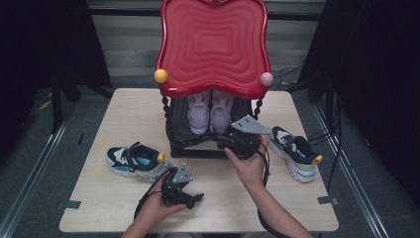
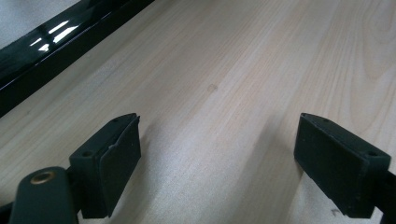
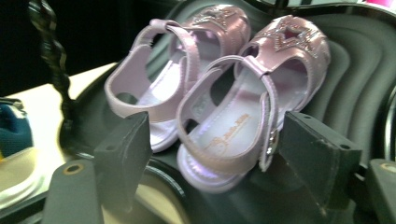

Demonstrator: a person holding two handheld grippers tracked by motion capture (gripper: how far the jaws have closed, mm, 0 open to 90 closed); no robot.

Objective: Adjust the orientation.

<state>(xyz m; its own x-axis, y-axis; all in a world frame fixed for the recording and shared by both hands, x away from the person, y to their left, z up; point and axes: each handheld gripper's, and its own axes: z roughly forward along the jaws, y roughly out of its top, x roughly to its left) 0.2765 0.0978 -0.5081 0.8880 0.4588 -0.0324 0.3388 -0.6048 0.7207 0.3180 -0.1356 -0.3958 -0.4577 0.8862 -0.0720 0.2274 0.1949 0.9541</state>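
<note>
The right gripper (image 3: 212,158) has its jaws spread wide on either side of the heel of the nearer pink sandal (image 3: 247,107), and the pads do not press on it; whether the right-hand pad brushes the strap buckle cannot be told. That sandal sits tilted on the dark lower shelf (image 3: 345,84) of a small rack, toe up toward the back, with the second pink sandal (image 3: 173,70) just beside it. Both sandals have glittery star shapes on the toes. In the high view the right gripper (image 1: 236,141) reaches into the front of the rack under its red wavy top (image 1: 214,44), where the pair (image 1: 210,113) rests side by side.

The left gripper (image 2: 217,163) has its jaws wide apart with nothing between them, pointing at bare wooden table (image 2: 224,70). In the high view it (image 1: 190,196) lies low near the front edge of the table (image 1: 124,114).

A blue and white sneaker (image 1: 136,161) lies left of the rack, another sneaker (image 1: 297,151) right of it, well apart
</note>
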